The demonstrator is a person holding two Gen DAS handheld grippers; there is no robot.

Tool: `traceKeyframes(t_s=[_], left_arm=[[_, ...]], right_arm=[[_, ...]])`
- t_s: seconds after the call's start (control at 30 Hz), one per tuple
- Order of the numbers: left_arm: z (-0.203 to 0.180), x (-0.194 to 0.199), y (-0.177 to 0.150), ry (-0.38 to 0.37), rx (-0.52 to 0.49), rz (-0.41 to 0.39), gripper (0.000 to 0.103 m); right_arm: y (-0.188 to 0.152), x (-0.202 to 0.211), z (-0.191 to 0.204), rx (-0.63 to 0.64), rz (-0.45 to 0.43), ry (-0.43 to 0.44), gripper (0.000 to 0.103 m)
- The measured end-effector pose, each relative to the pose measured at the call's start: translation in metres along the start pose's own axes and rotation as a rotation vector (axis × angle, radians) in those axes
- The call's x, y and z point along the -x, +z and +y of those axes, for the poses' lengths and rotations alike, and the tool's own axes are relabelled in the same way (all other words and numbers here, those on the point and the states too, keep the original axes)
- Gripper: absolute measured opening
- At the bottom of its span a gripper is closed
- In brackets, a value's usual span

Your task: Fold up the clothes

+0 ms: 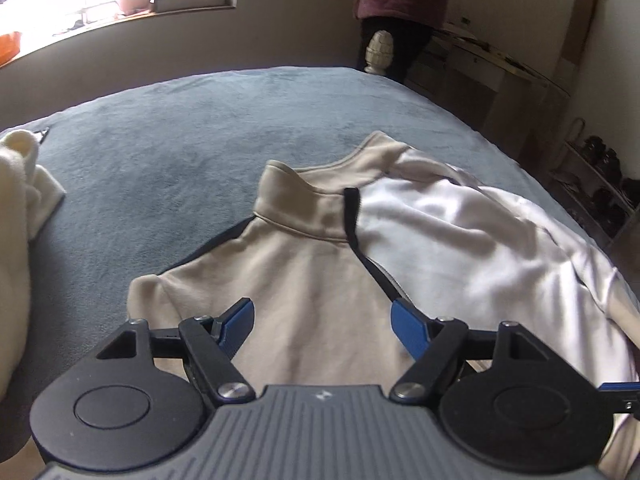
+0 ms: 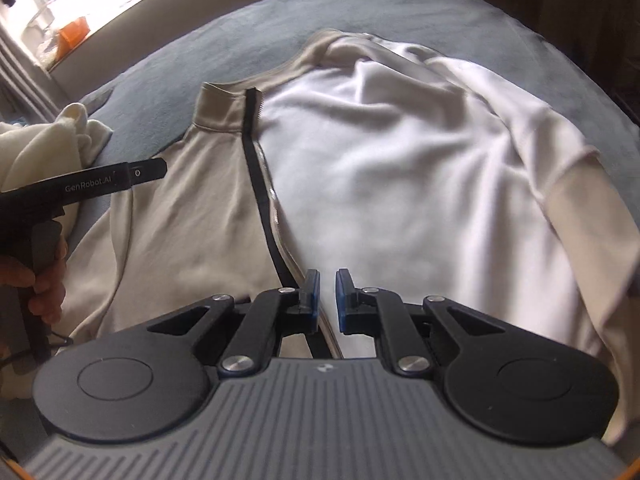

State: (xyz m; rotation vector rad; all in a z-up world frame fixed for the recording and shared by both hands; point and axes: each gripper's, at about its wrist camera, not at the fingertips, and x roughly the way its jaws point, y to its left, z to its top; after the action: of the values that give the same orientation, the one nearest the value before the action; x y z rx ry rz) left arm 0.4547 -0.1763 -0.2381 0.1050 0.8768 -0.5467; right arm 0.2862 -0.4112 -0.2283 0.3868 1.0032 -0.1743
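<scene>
Beige fleece zip-up jacket (image 1: 304, 264) lies spread on the grey-blue plush blanket (image 1: 180, 128). Left gripper (image 1: 322, 322) hangs above it, jaws apart and empty; right gripper (image 2: 327, 294) pinches its black-zipped front edge.

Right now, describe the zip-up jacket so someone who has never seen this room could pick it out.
Find the bed with the grey-blue blanket. The beige jacket lies spread in the middle of it, with a stand-up collar and its right front turned back to show white lining. Its black zipper strip sets it apart from the plain cream garment at the left edge.
</scene>
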Motion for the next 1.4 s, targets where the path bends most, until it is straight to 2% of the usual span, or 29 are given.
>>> traceKeyframes(t_s=[0.2,0.33,0.4,0.47,0.53,0.67,0.8,0.87,1.03,1.1,1.17,1.3,1.37,1.4], left_arm=[[-0.012,0.008,0.007,-0.112,-0.124,0.100,0.077],[-0.014,0.002,0.002,-0.171,-0.181,0.145,0.077],[-0.014,-0.009,-0.005,-0.177,-0.184,0.161,0.077],[-0.014,-0.018,-0.011,-0.176,-0.176,0.158,0.076],[-0.017,-0.023,-0.015,-0.183,-0.160,0.153,0.076],[-0.021,-0.018,-0.020,-0.211,-0.132,0.153,0.076],[-0.028,-0.010,-0.027,-0.201,-0.166,0.168,0.076],[-0.029,-0.008,-0.030,-0.182,-0.167,0.181,0.076],[-0.034,-0.005,-0.036,-0.110,-0.167,0.183,0.077],[-0.039,-0.003,-0.038,-0.078,-0.173,0.180,0.077],[-0.048,-0.005,-0.042,-0.049,-0.174,0.187,0.077],[-0.071,-0.012,-0.049,0.013,-0.169,0.199,0.077],[-0.081,-0.016,-0.052,0.044,-0.162,0.203,0.076],[-0.085,-0.019,-0.053,0.059,-0.153,0.211,0.076]], right_arm=[[-0.036,0.074,-0.026,-0.280,0.006,-0.143,0.010],[-0.047,0.106,-0.032,-0.454,-0.029,-0.194,0.017],[-0.045,0.123,-0.032,-0.487,-0.045,-0.216,0.019],[-0.045,0.147,-0.036,-0.491,-0.081,-0.247,0.027],[-0.049,0.170,-0.045,-0.507,-0.112,-0.281,0.046],[-0.073,0.186,-0.078,-0.660,-0.113,-0.257,0.052],[-0.098,0.168,-0.113,-0.905,-0.117,-0.157,0.055],[-0.098,0.150,-0.127,-0.989,-0.142,-0.094,0.055],[-0.049,0.097,-0.168,-1.077,-0.260,0.123,0.058],[-0.030,0.067,-0.194,-1.149,-0.271,0.179,0.060],[-0.018,0.033,-0.219,-1.222,-0.236,0.223,0.063],[-0.001,-0.035,-0.257,-1.322,-0.088,0.317,0.064],[0.010,-0.043,-0.261,-1.276,-0.110,0.330,0.042],[0.016,-0.043,-0.263,-1.248,-0.137,0.346,0.014]])
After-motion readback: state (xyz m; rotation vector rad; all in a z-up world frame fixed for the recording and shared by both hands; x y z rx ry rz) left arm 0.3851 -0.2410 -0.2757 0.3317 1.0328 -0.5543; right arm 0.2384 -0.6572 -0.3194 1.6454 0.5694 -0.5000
